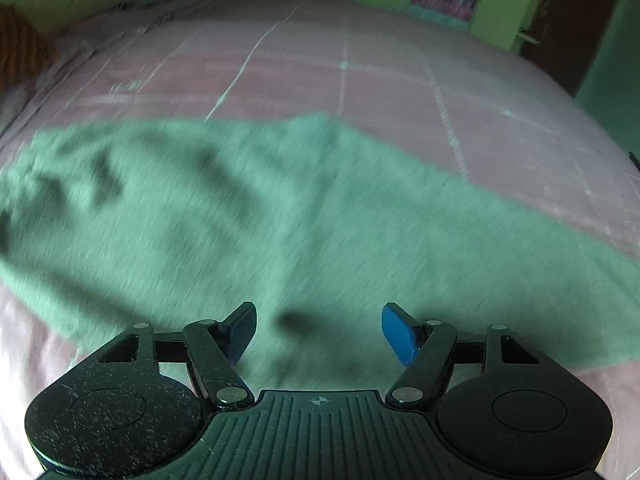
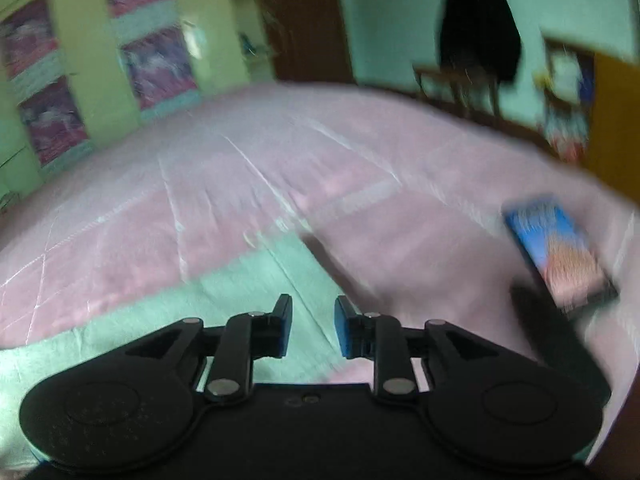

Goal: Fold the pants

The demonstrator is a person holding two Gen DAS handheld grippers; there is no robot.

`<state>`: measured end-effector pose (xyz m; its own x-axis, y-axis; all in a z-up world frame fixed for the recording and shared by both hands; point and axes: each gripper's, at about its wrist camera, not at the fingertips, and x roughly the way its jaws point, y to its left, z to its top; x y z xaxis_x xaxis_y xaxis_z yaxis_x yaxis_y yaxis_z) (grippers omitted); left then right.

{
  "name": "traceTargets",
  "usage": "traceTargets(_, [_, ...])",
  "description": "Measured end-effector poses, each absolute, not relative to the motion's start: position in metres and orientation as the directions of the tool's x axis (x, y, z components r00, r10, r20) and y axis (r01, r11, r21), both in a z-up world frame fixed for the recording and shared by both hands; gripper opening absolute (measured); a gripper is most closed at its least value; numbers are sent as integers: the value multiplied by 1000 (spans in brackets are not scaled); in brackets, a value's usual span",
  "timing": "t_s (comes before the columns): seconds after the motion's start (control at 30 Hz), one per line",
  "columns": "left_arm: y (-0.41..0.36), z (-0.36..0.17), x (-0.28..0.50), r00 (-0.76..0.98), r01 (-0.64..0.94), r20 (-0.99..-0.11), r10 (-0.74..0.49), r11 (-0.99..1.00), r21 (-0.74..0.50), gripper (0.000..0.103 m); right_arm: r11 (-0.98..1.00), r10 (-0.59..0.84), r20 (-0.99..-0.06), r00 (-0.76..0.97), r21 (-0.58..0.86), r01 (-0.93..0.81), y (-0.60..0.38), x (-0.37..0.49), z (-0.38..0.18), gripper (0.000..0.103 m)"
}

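Note:
Green pants [image 1: 248, 216] lie spread across a pink bedsheet [image 1: 360, 68], wrinkled at the left. My left gripper [image 1: 319, 330] is open and empty, hovering above the near part of the pants. In the right wrist view, one end of the pants [image 2: 248, 288] lies flat on the sheet [image 2: 280, 168]. My right gripper [image 2: 313, 328] is open with a narrower gap, empty, above that end near its right edge. Both views are motion-blurred.
A phone with a lit blue and orange screen [image 2: 560, 252] lies on the bed at the right. Green walls with patterned windows [image 2: 156, 60] stand behind the bed. A dark door [image 1: 568, 20] is at the far right. A brown pillow [image 1: 20, 48] sits far left.

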<state>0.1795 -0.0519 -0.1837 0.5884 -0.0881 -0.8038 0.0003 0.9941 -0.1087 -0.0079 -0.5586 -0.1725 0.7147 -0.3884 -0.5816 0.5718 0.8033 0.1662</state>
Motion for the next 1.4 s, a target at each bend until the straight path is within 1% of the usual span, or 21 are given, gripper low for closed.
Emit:
traceTargets(0.07, [-65,-182,194,589,18,-802,-94,994,-104,69,879,-285,-601,747,147,454,-539,19,-171,29])
traceTargets(0.27, [-108,-202,238,553,65,-829,-76,997,-48,69,979,-58,-695,716,100,177,-445,106,-197,27])
traceTargets(0.3, [-110,-211,240,541,72,-840,-49,997,-11,70,986,-42,-697,715,85,141,-428,116,-199,27])
traceTargets(0.37, [-105,-219,235,560,82,-828,-34,996,15,79,998,-13,-717,697,36,55,-399,135,-210,26])
traceTargets(0.47, [-85,-221,226,576,84,-817,-30,996,23,82,993,-105,-758,644,-114,28,-396,147,-239,26])
traceTargets(0.53, [-68,-224,221,583,63,-812,-9,997,34,90,987,-154,-735,660,-139,75,-425,139,-244,26])
traceTargets(0.6, [-49,-225,215,587,37,-810,-3,999,23,91,975,-220,-725,653,-175,134,-452,132,-243,27])
traceTargets(0.63, [-44,-227,213,589,34,-808,-1,999,23,91,967,-255,-721,644,-192,168,-468,129,-243,31])
traceTargets(0.73, [-39,-228,207,595,27,-804,9,999,31,91,955,-265,-739,620,-112,273,-506,118,-244,32])
traceTargets(0.8, [-41,-227,205,590,15,-807,13,1000,27,93,952,-281,-743,607,-136,274,-501,120,-243,35])
traceTargets(0.83, [-43,-226,203,588,15,-808,13,1000,27,94,947,-303,-742,598,-167,273,-493,122,-243,35])
traceTargets(0.87, [-44,-226,201,585,20,-811,6,1000,21,101,943,-317,-741,592,-178,282,-487,123,-241,35])
traceTargets(0.9, [-46,-226,198,580,27,-815,-5,1000,13,103,942,-315,-739,596,-165,293,-483,120,-237,36])
traceTargets(1.0, [-50,-227,192,591,28,-806,3,999,24,103,959,-248,-718,650,-87,269,-461,108,-228,48])
traceTargets(1.1, [-46,-227,184,615,13,-789,-4,1000,5,103,975,-206,-724,659,-96,199,-427,99,-233,53])
traceTargets(1.13, [-45,-227,182,618,14,-786,-7,1000,2,103,977,-207,-729,652,-112,184,-417,98,-237,59])
traceTargets(1.23, [-42,-225,176,604,41,-797,-22,999,3,103,970,-236,-723,649,-136,200,-409,94,-241,64])
traceTargets(1.3, [-40,-221,176,580,58,-814,-37,998,-4,103,972,-218,-739,637,-108,208,-411,97,-239,77])
traceTargets(1.33, [-39,-218,177,565,63,-825,-33,998,4,103,974,-209,-750,627,-100,205,-411,97,-239,89])
traceTargets(1.37, [-37,-213,177,563,59,-826,-21,998,15,103,975,-203,-761,617,-98,201,-411,98,-240,95])
traceTargets(1.4, [-35,-207,177,586,52,-810,-14,998,20,103,976,-199,-769,608,-97,196,-411,100,-239,95])
